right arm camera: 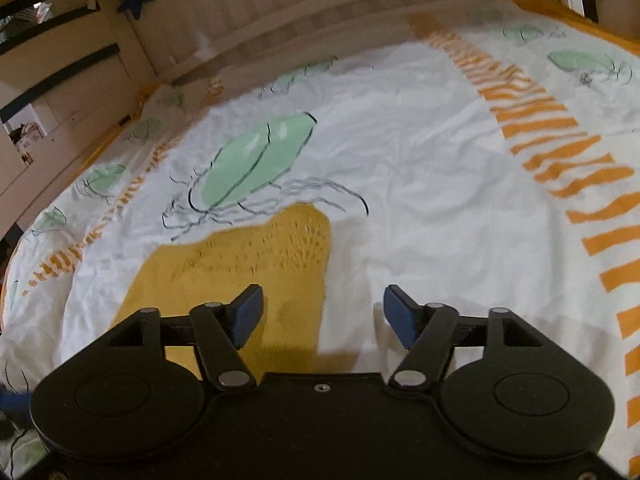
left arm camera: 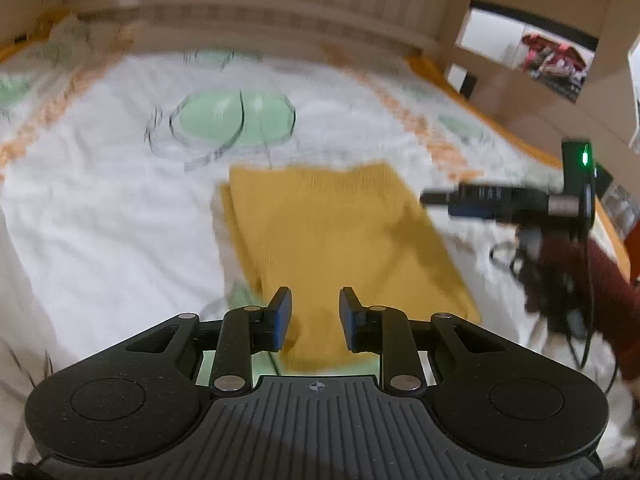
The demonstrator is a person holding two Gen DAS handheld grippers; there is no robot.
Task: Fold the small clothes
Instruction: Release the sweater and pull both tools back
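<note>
A mustard-yellow knitted garment lies folded flat on the white bed cover. My left gripper is open and empty, hovering over the garment's near edge. In the left wrist view my right gripper comes in from the right beside the garment's right edge, blurred. In the right wrist view the right gripper is open wide and empty above the garment's right edge, its left finger over the knit, its right finger over the bed cover.
The bed cover carries green leaf prints and orange striped bands. A wooden headboard runs along the far side. Shelves stand at the right. Cables trail under the right hand.
</note>
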